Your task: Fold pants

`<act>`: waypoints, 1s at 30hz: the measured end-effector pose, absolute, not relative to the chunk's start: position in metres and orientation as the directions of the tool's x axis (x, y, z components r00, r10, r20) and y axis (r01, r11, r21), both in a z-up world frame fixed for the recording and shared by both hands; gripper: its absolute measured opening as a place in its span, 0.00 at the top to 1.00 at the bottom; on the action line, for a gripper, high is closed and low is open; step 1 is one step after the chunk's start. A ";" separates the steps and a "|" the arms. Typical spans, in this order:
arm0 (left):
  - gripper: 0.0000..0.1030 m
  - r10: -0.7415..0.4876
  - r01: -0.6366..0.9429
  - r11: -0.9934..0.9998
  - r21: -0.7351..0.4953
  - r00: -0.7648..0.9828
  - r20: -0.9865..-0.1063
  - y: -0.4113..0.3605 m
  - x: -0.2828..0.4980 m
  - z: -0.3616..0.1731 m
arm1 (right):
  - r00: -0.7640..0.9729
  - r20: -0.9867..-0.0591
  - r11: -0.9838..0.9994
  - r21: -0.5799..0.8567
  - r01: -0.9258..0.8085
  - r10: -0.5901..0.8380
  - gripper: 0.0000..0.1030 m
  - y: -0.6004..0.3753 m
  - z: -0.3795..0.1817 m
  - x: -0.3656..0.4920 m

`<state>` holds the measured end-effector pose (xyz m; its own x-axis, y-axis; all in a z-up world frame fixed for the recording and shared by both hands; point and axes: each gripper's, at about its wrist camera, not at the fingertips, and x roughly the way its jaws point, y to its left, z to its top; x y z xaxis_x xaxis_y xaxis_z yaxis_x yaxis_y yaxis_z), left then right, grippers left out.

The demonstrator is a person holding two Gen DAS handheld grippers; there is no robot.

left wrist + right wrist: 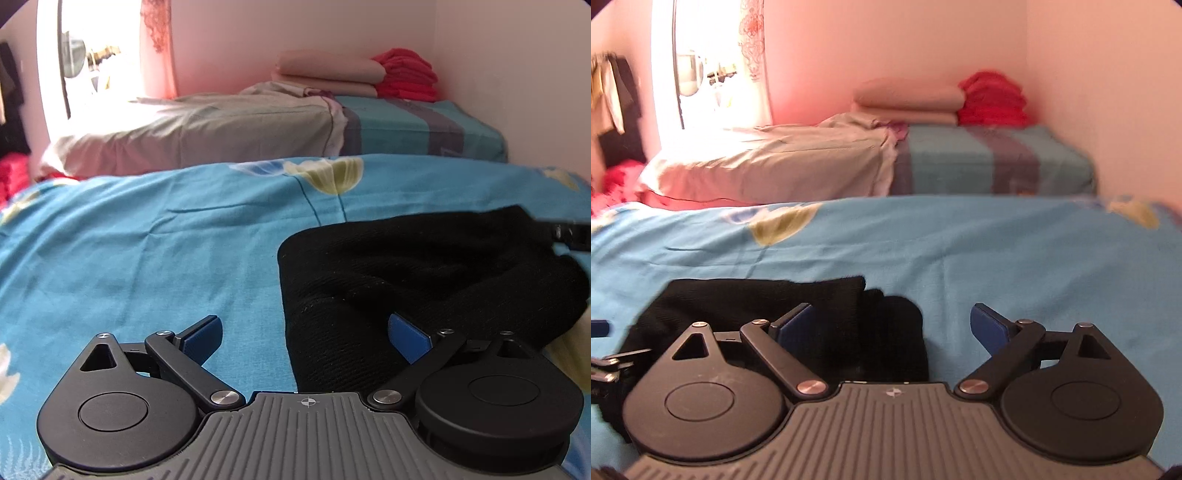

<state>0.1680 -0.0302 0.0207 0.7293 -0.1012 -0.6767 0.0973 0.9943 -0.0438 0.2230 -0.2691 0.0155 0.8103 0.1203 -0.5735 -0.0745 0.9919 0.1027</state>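
Left wrist view: left hand-held gripper [310, 338] jaws spread wide, holding nothing; blue flat pads, black linkages, ribbed grey body. Black ribbed-knit pants [424, 273] bunched in thick fold on blue floral bedsheet [147, 251], right pad over pants edge. Right hand-held gripper [892, 326] equally wide, empty; pants under its left pad. Beyond pants: folded red towels [406, 75], beige pillows [328, 70].

The right tool [894, 326] hangs wide open above the blue bedsheet [997, 266], black pants [757, 306] bunched beneath its left finger.
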 end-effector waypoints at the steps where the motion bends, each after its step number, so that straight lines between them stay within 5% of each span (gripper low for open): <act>1: 0.00 -0.148 0.118 0.989 -0.090 0.727 -0.671 -0.023 0.166 0.024 | 0.793 -0.589 0.985 0.149 -0.081 0.154 0.07 -0.276 0.016 0.223; 6: 0.00 -0.338 0.185 0.937 -0.297 0.699 -0.630 0.010 0.169 0.035 | 0.701 -0.624 0.914 0.394 -0.097 0.344 0.04 -0.311 0.008 0.226; 13: 0.00 -0.431 0.159 0.896 -0.415 0.547 -0.718 0.013 0.211 -0.003 | 0.644 -0.645 0.871 0.486 -0.069 0.411 0.03 -0.322 -0.015 0.237; 19: 0.00 -0.524 0.200 0.844 -0.497 0.500 -0.690 -0.009 0.228 -0.014 | 0.651 -0.640 0.881 0.463 -0.098 0.408 0.26 -0.302 -0.016 0.239; 21: 0.00 -0.515 0.211 0.851 -0.481 0.512 -0.687 -0.015 0.224 -0.008 | 0.669 -0.634 0.894 0.437 -0.104 0.388 0.46 -0.296 -0.012 0.231; 30: 0.00 -0.601 0.358 0.796 -0.487 0.561 -0.569 -0.022 0.148 0.058 | 0.710 -0.540 0.852 0.497 -0.164 0.451 0.53 -0.303 0.046 0.162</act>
<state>0.1478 -0.0224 0.0585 0.5614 -0.6007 -0.5693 0.3584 0.7965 -0.4870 0.1622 -0.3026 0.0457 0.7104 0.4514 -0.5400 -0.1637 0.8522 0.4970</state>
